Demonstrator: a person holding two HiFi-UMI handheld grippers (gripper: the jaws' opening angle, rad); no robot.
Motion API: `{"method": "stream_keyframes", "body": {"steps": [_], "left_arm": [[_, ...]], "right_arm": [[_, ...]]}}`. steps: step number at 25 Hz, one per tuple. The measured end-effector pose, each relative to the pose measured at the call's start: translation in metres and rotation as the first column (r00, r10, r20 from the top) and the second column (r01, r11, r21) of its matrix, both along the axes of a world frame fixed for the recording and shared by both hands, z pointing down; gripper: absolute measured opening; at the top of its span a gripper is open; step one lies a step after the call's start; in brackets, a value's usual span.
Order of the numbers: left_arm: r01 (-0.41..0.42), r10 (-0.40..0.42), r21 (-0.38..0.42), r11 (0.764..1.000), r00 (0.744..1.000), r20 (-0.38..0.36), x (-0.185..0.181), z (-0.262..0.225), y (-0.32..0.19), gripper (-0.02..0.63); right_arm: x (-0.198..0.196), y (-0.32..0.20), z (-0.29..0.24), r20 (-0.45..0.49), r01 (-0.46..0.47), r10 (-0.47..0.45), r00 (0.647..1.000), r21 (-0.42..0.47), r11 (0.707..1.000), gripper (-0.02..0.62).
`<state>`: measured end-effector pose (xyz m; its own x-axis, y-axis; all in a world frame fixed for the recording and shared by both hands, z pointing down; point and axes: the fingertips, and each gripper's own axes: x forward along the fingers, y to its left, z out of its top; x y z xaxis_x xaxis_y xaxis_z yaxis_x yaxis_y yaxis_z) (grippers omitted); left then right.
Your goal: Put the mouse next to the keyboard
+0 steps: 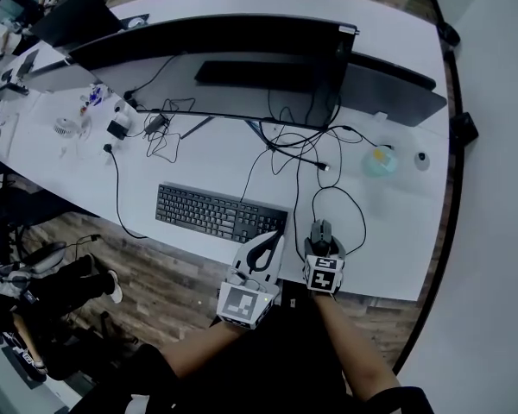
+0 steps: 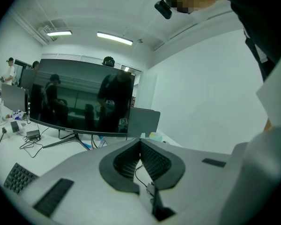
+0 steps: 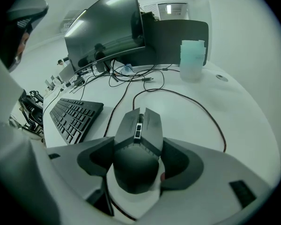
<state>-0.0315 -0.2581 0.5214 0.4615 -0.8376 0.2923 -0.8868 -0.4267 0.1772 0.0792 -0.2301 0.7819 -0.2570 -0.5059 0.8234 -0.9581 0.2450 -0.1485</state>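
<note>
The right tool (image 3: 139, 159) has its two jaws pinching the rear half of a dark grey wired mouse (image 3: 138, 142) from either side, the mouse's buttons and wheel pointing away toward the back of the white table (image 1: 388, 248). In the head view this mouse (image 1: 321, 230) sits near the table's front edge, to the right of the black flat keyboard (image 1: 220, 212) and apart from it; whether its underside touches the table cannot be told. Its thin dark cable (image 3: 201, 109) loops off to the right and back. The left tool (image 2: 140, 159) has its jaws pressed together with nothing between them, and in the head view it hangs by the keyboard's right end, between keyboard and mouse. Behind stand a wide curved black monitor (image 1: 224, 37) and a pale teal cup (image 1: 380, 159).
</note>
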Motion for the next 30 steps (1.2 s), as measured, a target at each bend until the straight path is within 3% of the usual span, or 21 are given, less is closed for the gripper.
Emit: {"method": "stream_keyframes", "body": {"steps": [5, 9, 12, 16, 30], "left_arm": [[0.045, -0.045, -0.013, 0.999, 0.999, 0.0, -0.015, 0.001, 0.009, 0.003], [0.018, -0.018, 0.03, 0.999, 1.0, -0.011, -0.019, -0.004, 0.018, 0.003], [0.043, -0.042, 0.03, 0.999, 0.999, -0.019, -0.029, -0.005, 0.025, 0.003], [0.051, -0.05, 0.043, 0.998, 0.999, -0.016, -0.04, -0.012, 0.034, 0.003], [0.046, -0.034, 0.135, 0.99, 0.996, -0.088, -0.057, -0.044, 0.066, 0.003]], "right_arm": [[-0.002, 0.001, 0.002, -0.031, 0.007, -0.007, 1.0, -0.003, 1.0, 0.31], [-0.005, 0.0, 0.003, -0.043, 0.023, -0.023, 0.999, -0.002, 1.0, 0.31], [-0.005, 0.002, 0.005, -0.052, 0.037, -0.037, 0.998, 0.001, 0.999, 0.31], [-0.004, 0.003, -0.003, 0.008, -0.021, 0.021, 1.0, 0.004, 1.0, 0.313], [-0.015, 0.024, -0.096, 0.079, -0.031, 0.018, 0.997, 0.169, 0.985, 0.313]]}}
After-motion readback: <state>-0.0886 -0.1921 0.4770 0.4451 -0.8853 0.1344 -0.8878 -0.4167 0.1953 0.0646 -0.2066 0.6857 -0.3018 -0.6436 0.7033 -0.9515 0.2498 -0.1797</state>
